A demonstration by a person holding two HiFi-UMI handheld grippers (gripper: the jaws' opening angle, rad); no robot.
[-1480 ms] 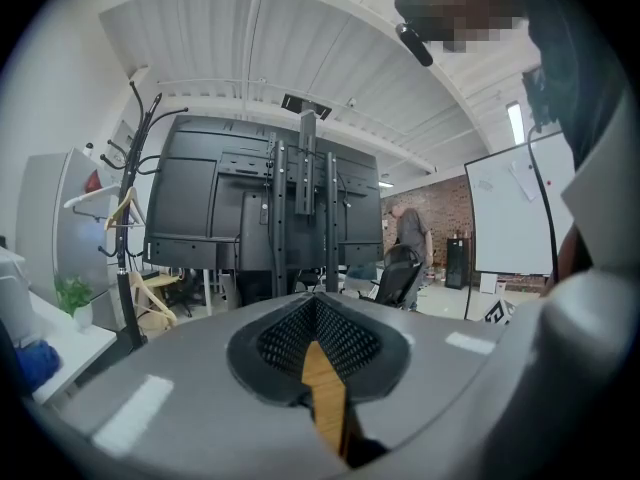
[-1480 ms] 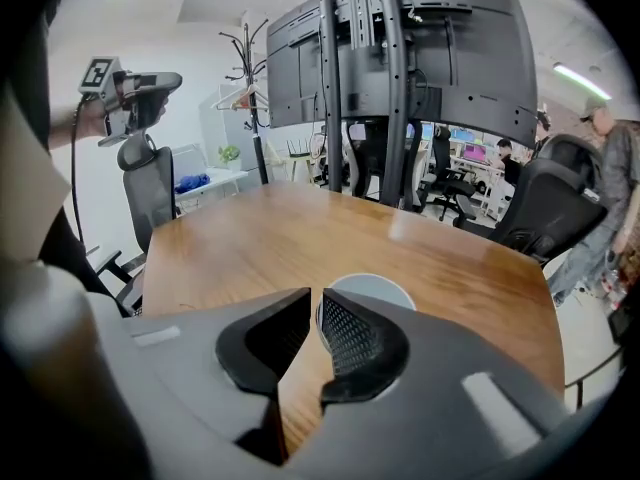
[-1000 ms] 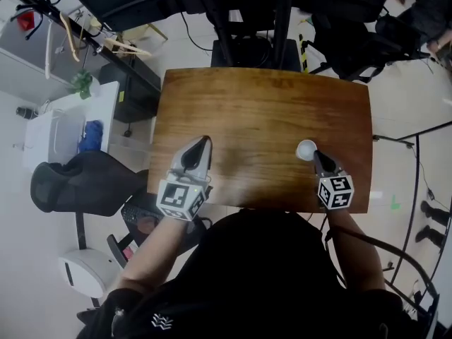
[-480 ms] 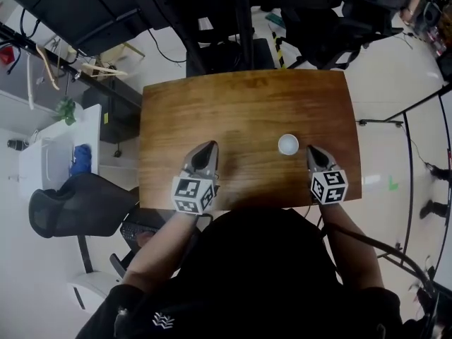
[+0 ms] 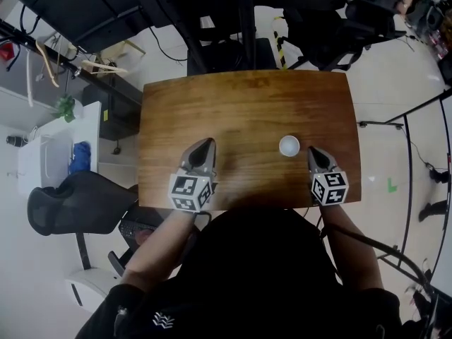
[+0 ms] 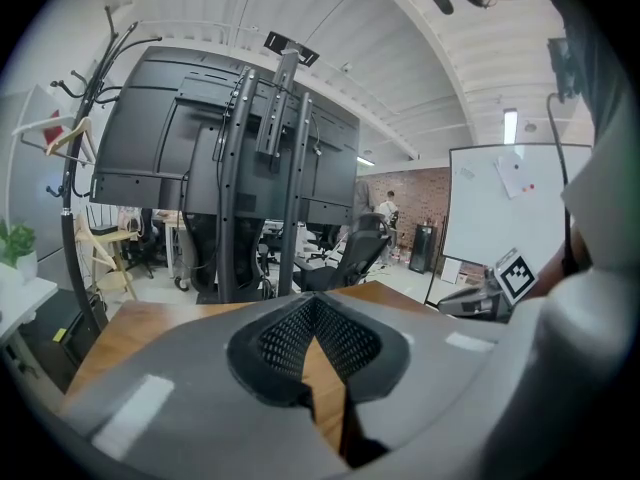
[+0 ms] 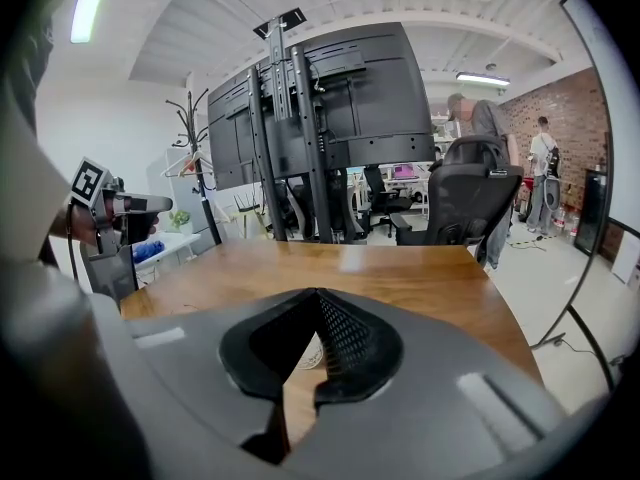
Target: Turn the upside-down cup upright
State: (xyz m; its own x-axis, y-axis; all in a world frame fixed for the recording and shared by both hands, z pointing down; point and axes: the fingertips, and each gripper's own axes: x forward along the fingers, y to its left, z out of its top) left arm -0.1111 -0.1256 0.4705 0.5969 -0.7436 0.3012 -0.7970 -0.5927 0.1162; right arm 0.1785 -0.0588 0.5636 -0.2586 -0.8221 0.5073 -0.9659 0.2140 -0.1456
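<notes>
Small white cup [image 5: 289, 145] on our brown wooden desk [image 5: 247, 104], just beside our closed right gripper [image 5: 311, 151], our left gripper [image 5: 207, 143] closed, empty

Wooden table [image 5: 247, 104] stood on pale floor [image 5: 395, 111]. Black screen rig [image 7: 320, 118] rose past far edge. Black office chair [image 5: 63, 200] and white desk [image 5: 102, 115] sat off left edge. Coat stand [image 6: 70, 198] stood nearby. Whiteboard [image 6: 500, 208], brick wall [image 7: 600, 118], ceiling strip light [image 7: 90, 3] showed.
</notes>
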